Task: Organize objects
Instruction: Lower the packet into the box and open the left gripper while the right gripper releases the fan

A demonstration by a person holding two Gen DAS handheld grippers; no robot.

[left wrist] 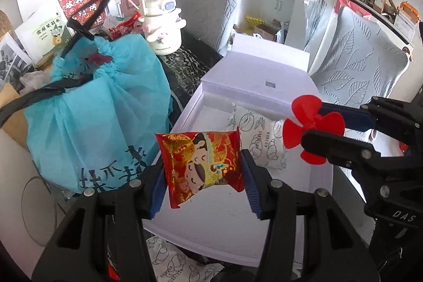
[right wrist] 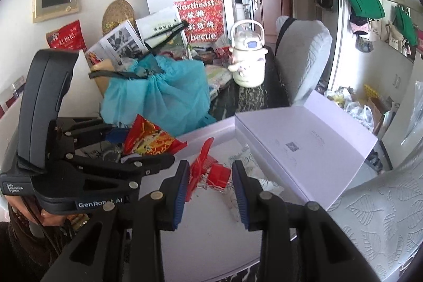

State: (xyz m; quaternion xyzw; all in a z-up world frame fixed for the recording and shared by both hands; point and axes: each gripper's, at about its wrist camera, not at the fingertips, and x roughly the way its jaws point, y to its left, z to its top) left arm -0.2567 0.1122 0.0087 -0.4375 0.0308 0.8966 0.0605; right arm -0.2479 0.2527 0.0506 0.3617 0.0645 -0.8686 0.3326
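The left gripper (left wrist: 202,176) is clamped on a red snack packet (left wrist: 202,163) printed with cartoon faces and gold pattern, its blue pads pressing the packet's two side edges. The packet hangs above the open white box (left wrist: 195,107), over the near part of its floor. Inside the box, toward the back, lies a white packet (left wrist: 260,139) printed with line drawings of croissants; its small lettering is too fine to read.

The right gripper (right wrist: 208,179) holds a small red fan (right wrist: 205,168) — its blades spread like petals in the left wrist view (left wrist: 312,128) — with the jaws set narrow around the fan's body, also above the box. The box's lid (right wrist: 312,147) stands open to the right, with a small printed code on its inner face.

Writing that can be read: "GenRobot.AI" and "Data Acquisition System" on the left gripper's body in the right wrist view, "DAS" on the right gripper's body in the left wrist view, and "Northeast" and "becue" on a red paper bag (right wrist: 202,17) at the back of the table. A blue drawstring bag (left wrist: 92,123) beside the box carries large dark Chinese characters. Behind it stands a white cartoon-dog bottle (left wrist: 161,20) with a handle.
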